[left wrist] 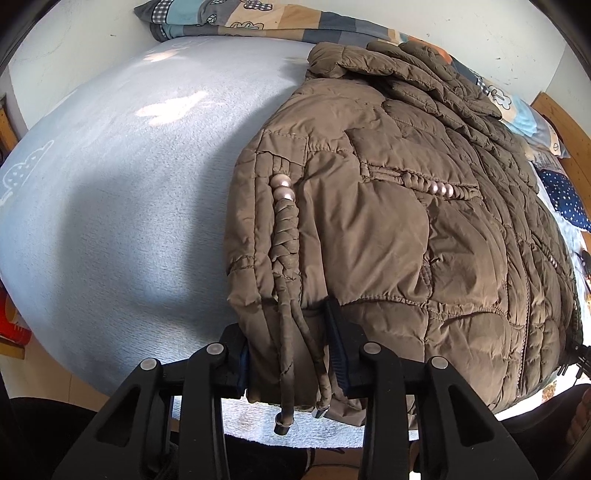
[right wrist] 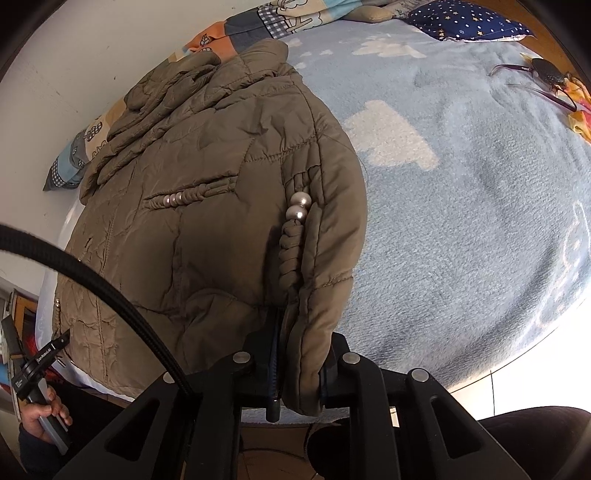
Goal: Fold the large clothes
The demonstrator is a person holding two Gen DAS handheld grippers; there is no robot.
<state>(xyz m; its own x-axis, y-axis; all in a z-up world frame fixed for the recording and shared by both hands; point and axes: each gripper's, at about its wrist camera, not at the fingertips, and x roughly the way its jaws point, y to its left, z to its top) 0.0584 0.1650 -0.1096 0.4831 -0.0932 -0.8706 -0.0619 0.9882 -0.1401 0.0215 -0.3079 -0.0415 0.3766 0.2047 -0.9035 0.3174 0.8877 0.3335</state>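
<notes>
Left wrist view: the left gripper point(left wrist: 291, 350) is clamped on the near hem of the jacket point(left wrist: 388, 206) lying on the blue blanket point(left wrist: 129, 184); the right gripper point(right wrist: 299, 362) grips the opposite hem corner. Slick padding and the dangling cord point(left wrist: 284, 369) could slip free or snag during lifting.

My left gripper point(left wrist: 291, 350) is clamped on the near hem corner of the olive-brown quilted jacket point(left wrist: 406, 221); fabric bunched between both fingers point(left wrist: 338, 354). A braided cord point(left wrist: 286, 236) with two pearl beads point(left wrist: 282, 187) runs down the near-left edge and its ends hang past my fingers. Jacket lies on the right part of the bed point(left wrist: 129, 184), over a pale blue fleece cover. Far side: patchwork quilt point(left wrist: 229, 20) against the white wall. Far right: dark blue dotted pillow point(left wrist: 565, 199).
</notes>
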